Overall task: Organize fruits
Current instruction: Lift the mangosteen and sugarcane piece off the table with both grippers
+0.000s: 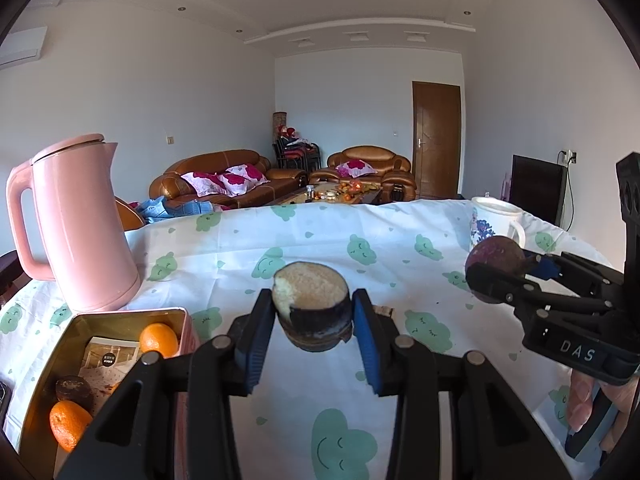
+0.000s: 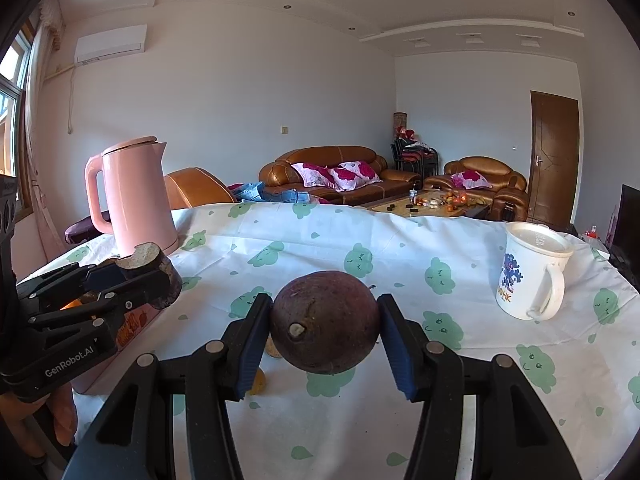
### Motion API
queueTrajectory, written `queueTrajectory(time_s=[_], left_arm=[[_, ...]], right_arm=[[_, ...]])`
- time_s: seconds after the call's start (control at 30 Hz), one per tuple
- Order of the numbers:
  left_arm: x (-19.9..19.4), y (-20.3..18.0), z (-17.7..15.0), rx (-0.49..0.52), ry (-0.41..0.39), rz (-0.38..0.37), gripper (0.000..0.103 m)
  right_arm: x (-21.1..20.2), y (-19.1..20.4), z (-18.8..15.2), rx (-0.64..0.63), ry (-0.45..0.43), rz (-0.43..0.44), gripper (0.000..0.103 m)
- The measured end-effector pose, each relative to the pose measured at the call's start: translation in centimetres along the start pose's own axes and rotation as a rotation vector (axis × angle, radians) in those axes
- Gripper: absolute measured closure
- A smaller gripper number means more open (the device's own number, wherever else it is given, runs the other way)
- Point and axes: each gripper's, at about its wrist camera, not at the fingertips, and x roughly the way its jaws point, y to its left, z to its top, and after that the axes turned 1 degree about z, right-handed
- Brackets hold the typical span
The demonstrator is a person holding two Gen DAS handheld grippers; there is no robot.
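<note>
While a cut fruit was pinched in the left gripper above the table, beside the tin, a round fruit was clamped in the right gripper. Two oranges were seen in the tin.

Beyond the tongs we see white walls, brown sofas, a door, and a window far left.

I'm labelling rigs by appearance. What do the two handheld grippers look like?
Both are black plastic linkages with silver round pins and blue finger pads. The right gripper carries white "DAS" lettering; the left gripper reads "GenRobot.AI". No cables or sleeves show.
</note>
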Motion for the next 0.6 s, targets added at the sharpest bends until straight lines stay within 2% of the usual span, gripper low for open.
queueTrajectory(time_s=[0.6], left_arm=[[-1.3,-0.1,0.0,0.010,-0.069,0.026,0.062]], right_arm=[[-1.5,0.4,-0.2,-0.020,-0.073,-0.019,0.048]])
